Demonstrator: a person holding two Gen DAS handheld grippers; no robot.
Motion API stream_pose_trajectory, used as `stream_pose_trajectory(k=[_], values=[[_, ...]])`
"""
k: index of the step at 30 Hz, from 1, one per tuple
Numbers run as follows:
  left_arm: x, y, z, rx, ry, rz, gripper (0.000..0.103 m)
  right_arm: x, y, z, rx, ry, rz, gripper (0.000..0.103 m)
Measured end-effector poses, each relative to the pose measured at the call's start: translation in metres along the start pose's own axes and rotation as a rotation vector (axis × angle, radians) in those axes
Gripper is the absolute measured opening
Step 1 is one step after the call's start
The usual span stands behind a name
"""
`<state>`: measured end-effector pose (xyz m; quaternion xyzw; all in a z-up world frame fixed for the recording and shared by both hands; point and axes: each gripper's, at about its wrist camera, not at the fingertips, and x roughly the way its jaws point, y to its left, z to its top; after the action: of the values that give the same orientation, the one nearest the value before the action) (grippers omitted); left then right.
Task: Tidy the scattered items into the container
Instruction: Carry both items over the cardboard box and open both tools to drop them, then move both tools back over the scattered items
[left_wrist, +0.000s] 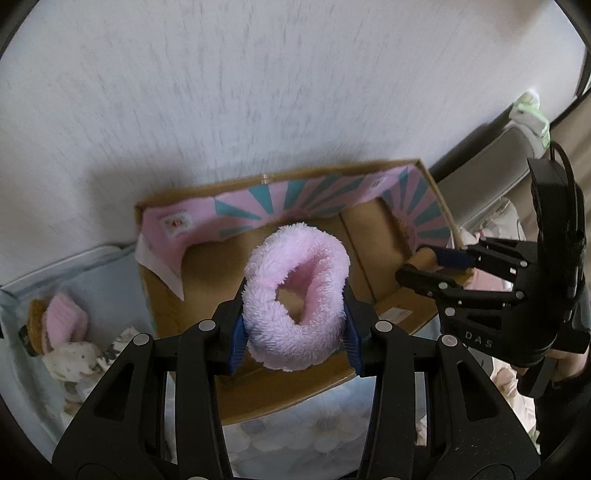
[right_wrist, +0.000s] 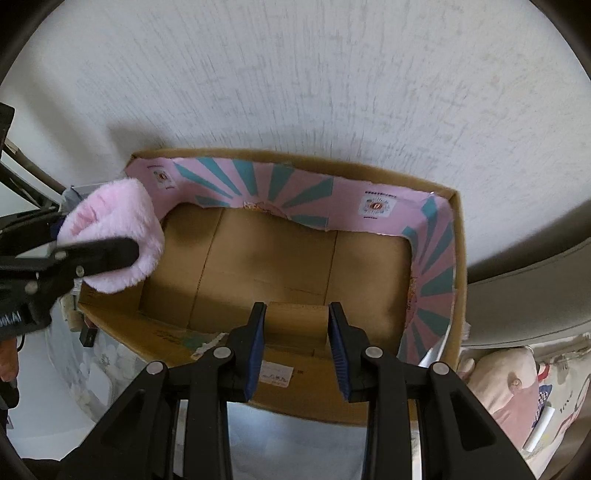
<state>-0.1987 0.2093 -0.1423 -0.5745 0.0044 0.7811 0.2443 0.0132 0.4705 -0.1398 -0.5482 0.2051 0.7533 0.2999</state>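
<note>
1. Pink fluffy ring (left_wrist: 295, 299) clamped between left tool (left_wrist: 295, 332) pads, held above cardboard box (right_wrist: 280, 266).
2. Right tool (right_wrist: 297, 343) gripping a small brown piece (right_wrist: 297, 317), hard to identify.
3. Soft toys (left_wrist: 66, 343) heaped left of box, blurred, partly cut off.

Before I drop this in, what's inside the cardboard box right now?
The box shows a bare brown floor and pink-and-teal lining on its walls. The right gripper holds a cardboard tube over the near edge; the left gripper holds the pink fluffy ring above it. The near corners are hidden.
</note>
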Motion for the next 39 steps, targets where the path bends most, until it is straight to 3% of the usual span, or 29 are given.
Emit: stream_pose_trajectory(k=[9,11,12,13,15,23,29,39], values=[[0.022,0.013,-0.007,-0.053,0.068,-0.009,0.039,0.017,0.002,0.002,-0.01,0.046,0.017,0.03],[0.022,0.012,-0.007,-0.057,0.068,0.006,0.041,0.018,0.004,0.002,-0.02,0.055,0.017,0.036],[0.022,0.011,-0.007,-0.053,0.066,0.023,0.05,0.018,0.005,0.001,-0.022,0.062,0.02,0.056],[0.022,0.01,-0.007,-0.052,0.068,0.033,0.07,0.018,0.006,0.001,-0.021,0.069,0.023,0.072],[0.021,0.009,-0.008,-0.049,0.073,0.051,0.102,0.017,0.004,-0.001,-0.014,0.068,0.026,0.074],[-0.009,0.008,-0.012,-0.043,0.02,0.058,0.102,-0.007,0.002,-0.008,0.015,0.059,-0.018,0.075],[-0.036,0.005,-0.018,-0.023,-0.001,0.066,0.102,-0.04,0.016,-0.011,-0.017,0.024,-0.118,0.075],[-0.114,0.016,-0.039,0.006,-0.132,0.091,0.102,-0.091,0.044,-0.025,0.007,-0.085,0.003,0.075]])
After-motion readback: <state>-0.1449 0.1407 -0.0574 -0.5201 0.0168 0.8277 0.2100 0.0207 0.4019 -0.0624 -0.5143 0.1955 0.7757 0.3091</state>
